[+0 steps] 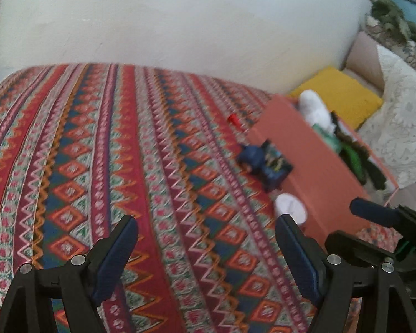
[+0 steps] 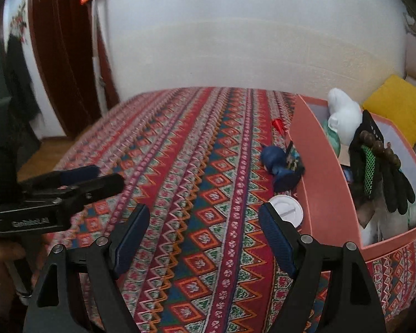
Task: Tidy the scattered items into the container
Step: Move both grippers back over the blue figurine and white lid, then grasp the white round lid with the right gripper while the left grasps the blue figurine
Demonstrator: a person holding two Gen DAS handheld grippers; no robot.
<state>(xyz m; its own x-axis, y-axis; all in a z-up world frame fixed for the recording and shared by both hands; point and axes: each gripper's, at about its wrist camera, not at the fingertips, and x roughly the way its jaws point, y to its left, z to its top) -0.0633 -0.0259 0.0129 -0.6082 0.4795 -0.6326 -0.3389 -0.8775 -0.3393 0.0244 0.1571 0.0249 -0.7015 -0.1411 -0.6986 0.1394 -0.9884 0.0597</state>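
Observation:
A salmon-pink box (image 2: 316, 172) stands on the patterned cloth at the right, holding a white plush (image 2: 344, 113), black gloves (image 2: 396, 188) and a bead bracelet (image 2: 380, 147). Against its near wall lie a dark blue toy (image 2: 277, 163), a white round lid (image 2: 287, 211) and, farther back, a small red piece (image 2: 277, 124). My right gripper (image 2: 205, 219) hovers open and empty over the cloth, just left of the lid. My left gripper (image 1: 206, 238) is also open and empty, with the lid (image 1: 289, 208) by its right fingertip and the blue toy (image 1: 263, 163) ahead near the box (image 1: 310, 166).
The red, blue and orange striped cloth (image 2: 197, 166) stretches bare to the left and back. A white wall lies behind. A yellow cushion (image 2: 402, 105) sits beyond the box. A dark wooden door (image 2: 61, 55) is at the far left. My left gripper (image 2: 109, 176) shows at the left edge.

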